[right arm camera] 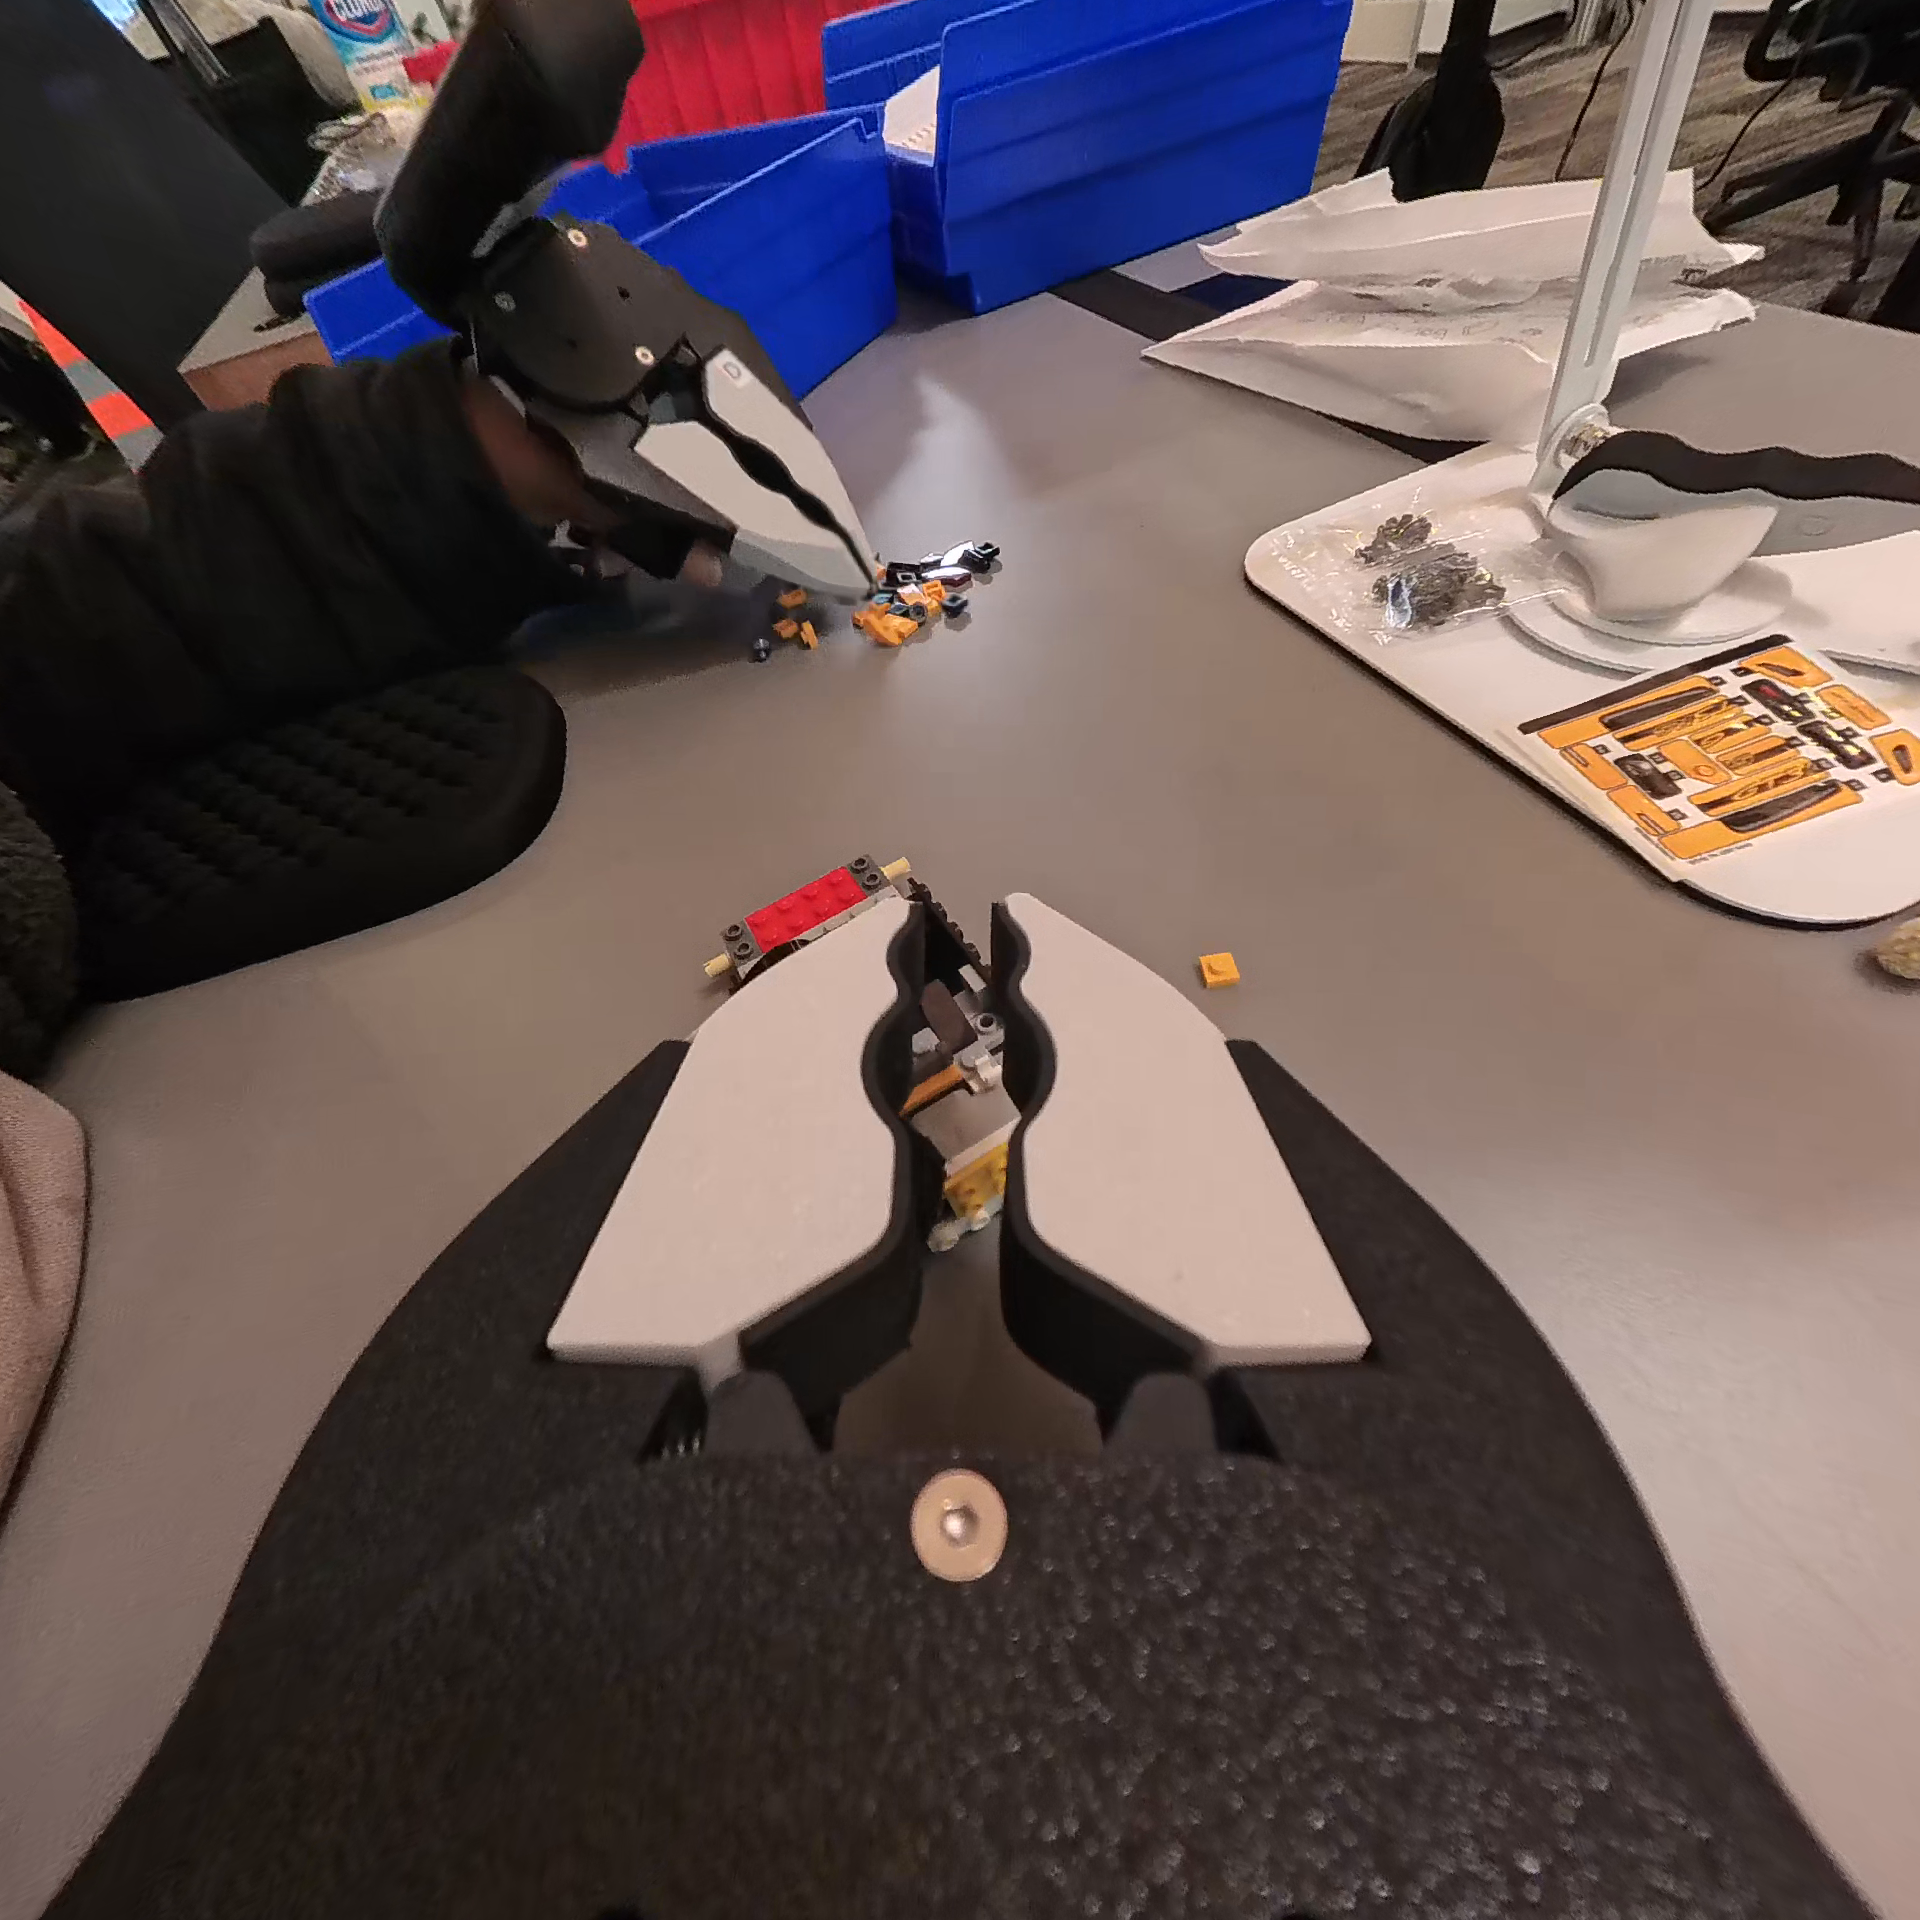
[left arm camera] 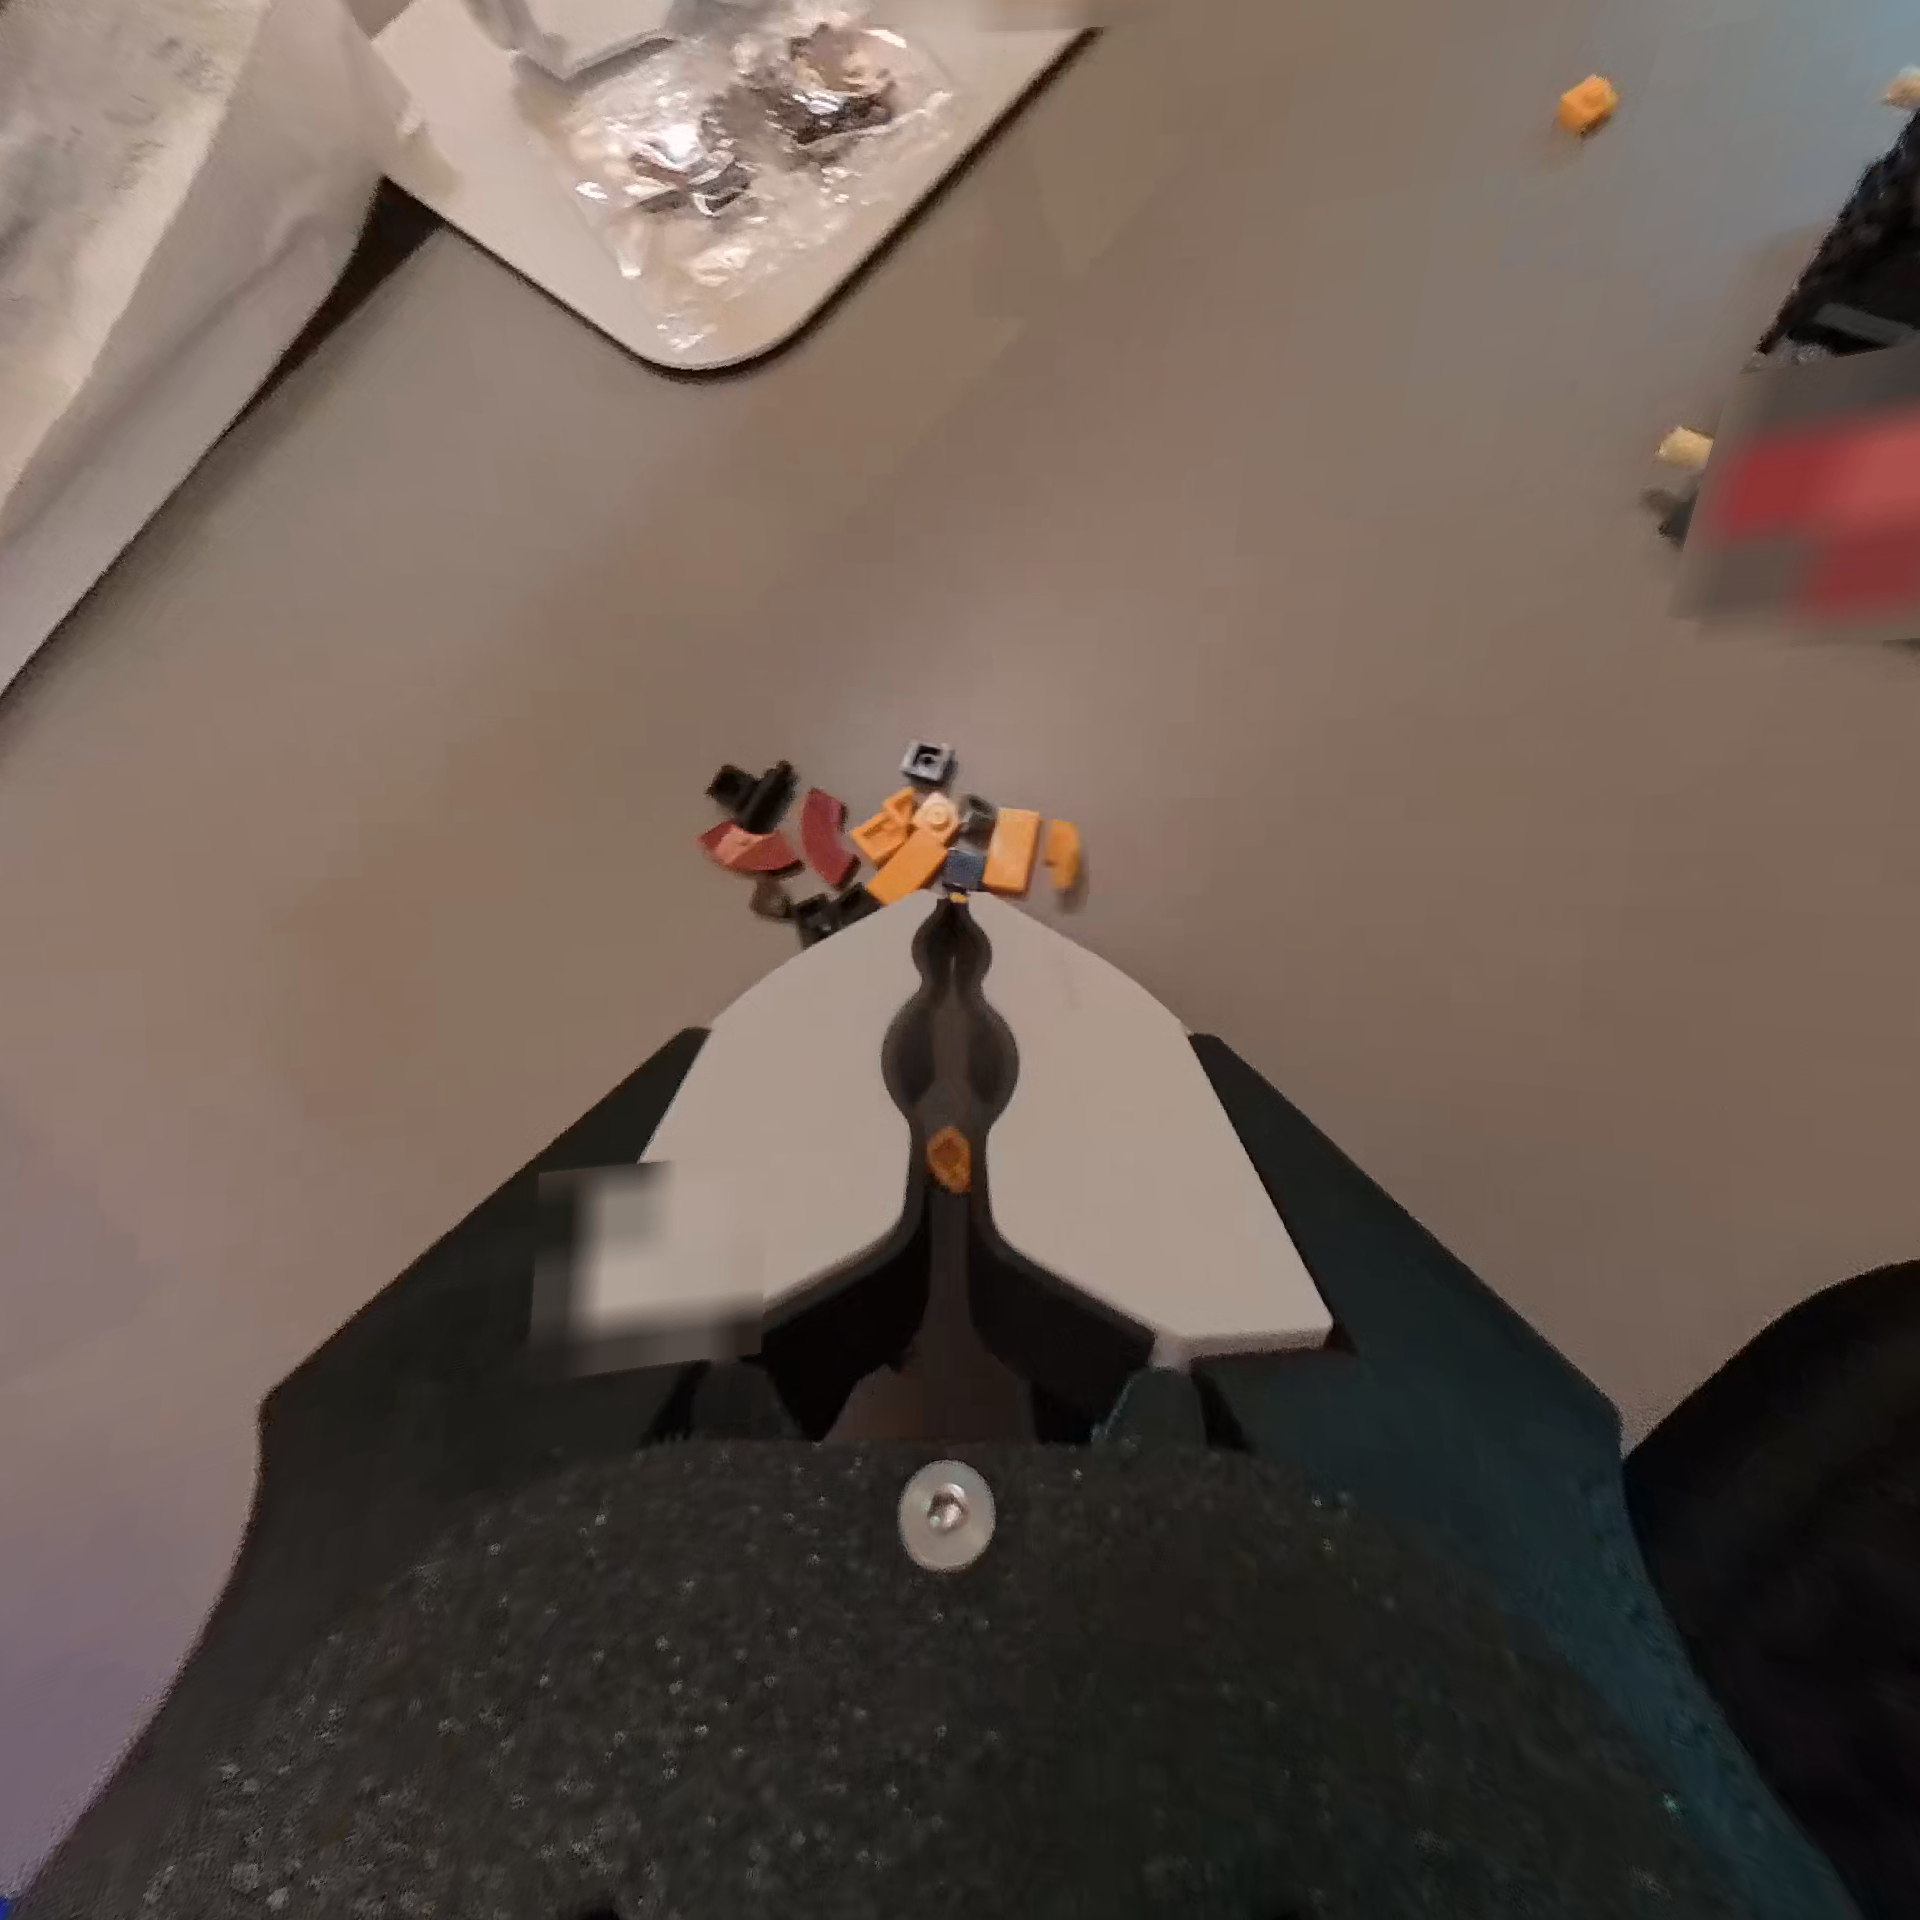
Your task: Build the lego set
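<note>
My left gripper [left arm camera: 954, 904] is shut, its tips down at the near edge of a pile of small orange, dark red, black and grey lego pieces [left arm camera: 914, 842]. The tips touch a small grey-blue piece [left arm camera: 964, 868]. The right wrist view shows that gripper [right arm camera: 871, 587] tilted down onto the same pile [right arm camera: 904, 608]. My right gripper [right arm camera: 961, 920] is closed on the part-built lego model [right arm camera: 956, 1049], which lies on the grey table [right arm camera: 1143, 779]. The model's red brick end [right arm camera: 805, 909] sticks out to the left past my finger.
A lone orange plate [right arm camera: 1218, 968] lies right of my right gripper. A white board [right arm camera: 1309, 613] at the right carries a bag of parts [right arm camera: 1423, 571], a lamp base and an orange sticker sheet [right arm camera: 1725, 758]. Blue bins [right arm camera: 1091, 156] stand behind. A black cushion [right arm camera: 312, 790] lies left. Across from one pair of fingers to the other is roughly 25 cm. My right gripper is the nearer one to the lone orange plate [right arm camera: 1218, 968]: about 8 cm, against 20 cm. Seen from the left wrist view [left arm camera: 1579, 112] as well.
</note>
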### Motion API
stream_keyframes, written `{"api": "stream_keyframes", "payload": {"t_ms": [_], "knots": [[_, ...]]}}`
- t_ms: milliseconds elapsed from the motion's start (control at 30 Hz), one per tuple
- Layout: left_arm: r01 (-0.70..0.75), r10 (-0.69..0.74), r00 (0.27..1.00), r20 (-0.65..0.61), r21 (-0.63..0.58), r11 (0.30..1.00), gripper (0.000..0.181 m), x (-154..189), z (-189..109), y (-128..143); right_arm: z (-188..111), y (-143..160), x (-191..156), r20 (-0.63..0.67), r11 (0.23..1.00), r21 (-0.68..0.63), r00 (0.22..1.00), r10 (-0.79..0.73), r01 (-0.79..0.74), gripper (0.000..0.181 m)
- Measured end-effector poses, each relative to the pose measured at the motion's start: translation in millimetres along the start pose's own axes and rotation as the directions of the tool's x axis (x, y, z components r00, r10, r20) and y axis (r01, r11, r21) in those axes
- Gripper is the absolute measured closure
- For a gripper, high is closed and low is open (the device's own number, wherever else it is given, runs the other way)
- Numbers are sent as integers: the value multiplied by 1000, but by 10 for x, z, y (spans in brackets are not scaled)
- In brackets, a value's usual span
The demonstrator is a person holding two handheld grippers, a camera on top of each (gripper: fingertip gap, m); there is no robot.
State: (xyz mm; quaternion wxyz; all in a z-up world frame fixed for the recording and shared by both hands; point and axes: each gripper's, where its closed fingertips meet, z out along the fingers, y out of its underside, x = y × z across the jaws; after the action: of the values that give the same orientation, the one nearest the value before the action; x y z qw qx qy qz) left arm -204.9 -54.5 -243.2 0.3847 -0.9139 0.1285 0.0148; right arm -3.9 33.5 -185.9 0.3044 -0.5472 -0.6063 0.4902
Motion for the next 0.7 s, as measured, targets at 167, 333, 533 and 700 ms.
{"api": "stream_keyframes", "payload": {"t_ms": [167,333,533,700], "knots": [[29,-30,999,40,22,999,175,-124,-82,-16,3,7,-1,-1,1000,-4,1000,-1,1,170],[13,-14,999,38,17,1000,174,-98,-51,-16,11,22,-2,-1,1000,-10,1000,-4,4,170],[-34,34,999,1,-6,999,169,35,68,2,16,33,-14,5,1000,-15,1000,-6,6,170],[-11,9,996,94,20,1000,172,-142,3,-37,9,33,-10,6,1000,-13,1000,-2,2,170]]}}
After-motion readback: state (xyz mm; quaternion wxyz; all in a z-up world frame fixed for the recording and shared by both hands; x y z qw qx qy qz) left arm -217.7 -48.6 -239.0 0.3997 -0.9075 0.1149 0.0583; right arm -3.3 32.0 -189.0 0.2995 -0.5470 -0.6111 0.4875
